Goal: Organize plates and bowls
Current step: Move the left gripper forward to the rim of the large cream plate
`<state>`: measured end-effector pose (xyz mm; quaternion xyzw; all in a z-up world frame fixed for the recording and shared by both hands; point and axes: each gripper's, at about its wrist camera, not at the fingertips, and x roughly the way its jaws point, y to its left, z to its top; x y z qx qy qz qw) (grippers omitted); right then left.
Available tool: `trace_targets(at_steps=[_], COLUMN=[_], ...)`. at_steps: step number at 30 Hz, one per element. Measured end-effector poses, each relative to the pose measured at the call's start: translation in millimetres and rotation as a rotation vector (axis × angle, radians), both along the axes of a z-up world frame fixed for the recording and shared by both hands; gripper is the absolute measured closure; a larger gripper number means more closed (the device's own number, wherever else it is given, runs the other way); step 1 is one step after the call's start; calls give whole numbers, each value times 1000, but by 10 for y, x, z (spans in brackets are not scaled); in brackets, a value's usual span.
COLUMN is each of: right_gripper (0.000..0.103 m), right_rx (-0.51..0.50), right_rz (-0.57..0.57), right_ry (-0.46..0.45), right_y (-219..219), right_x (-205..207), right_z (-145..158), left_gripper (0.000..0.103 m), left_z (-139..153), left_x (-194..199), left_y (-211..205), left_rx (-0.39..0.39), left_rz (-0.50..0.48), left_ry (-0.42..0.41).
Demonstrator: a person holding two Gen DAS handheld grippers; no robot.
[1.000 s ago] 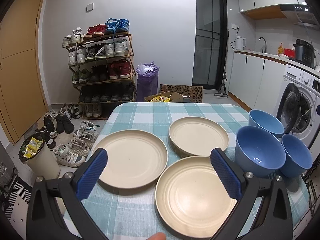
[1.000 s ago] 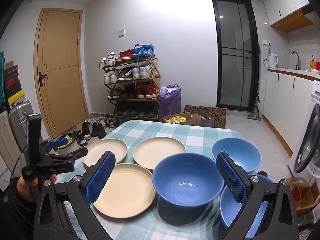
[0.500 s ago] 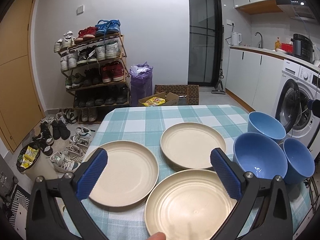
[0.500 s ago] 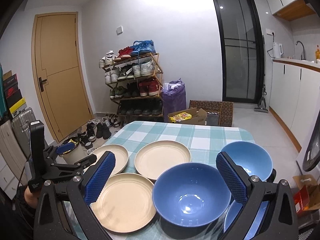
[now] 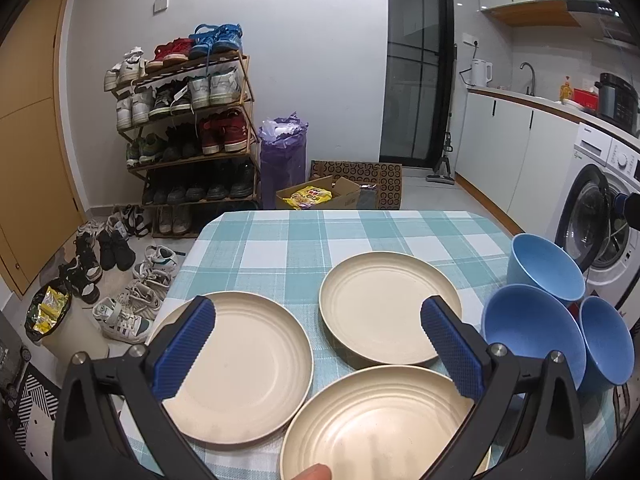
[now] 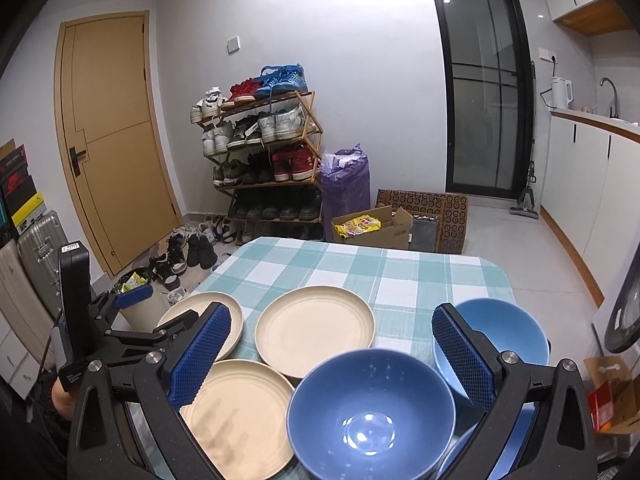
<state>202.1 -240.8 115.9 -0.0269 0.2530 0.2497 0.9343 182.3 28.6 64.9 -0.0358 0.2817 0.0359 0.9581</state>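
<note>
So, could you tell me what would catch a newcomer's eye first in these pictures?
Three cream plates lie clustered on the checked tablecloth, with three blue bowls crowded at its right edge. The open left gripper and right gripper hover over them, and a crowded shoe rack fills the far wall.

three plates point(image 5: 384, 308) left on table point(image 5: 304, 240) — bowls point(image 5: 532, 332) right

The room is lit from above, and the far wall point(image 6: 360, 40) glows bright white near the top. A small ceiling light shines in the glass door point(image 6: 447, 0). Glare spots sparkle inside the near blue bowl point(image 6: 370, 412). Soft shadows fall on the near plate point(image 6: 236, 420). Edges bend and corners go black. Both pictures look sharp.
</note>
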Motion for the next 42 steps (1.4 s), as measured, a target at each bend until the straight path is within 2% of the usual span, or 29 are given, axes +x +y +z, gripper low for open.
trace_targets(at_steps=[19,32,42], right_gripper=[1,1,1], right_rx=[-41,-42,-81], right_rz=[-2,-18,-16], right_ry=[93,199,281], right_y=[141,172,303], right_x=[706,1170,1467], right_z=[-152,-342,-545], left_gripper=[0,0,0], left_z=[-214,-331,-548], left_x=[438,688,907], left_y=[34,64,17], left_rx=[-9,-22,-10], left_rz=[2,-18,-33], left_ry=[78,123,186])
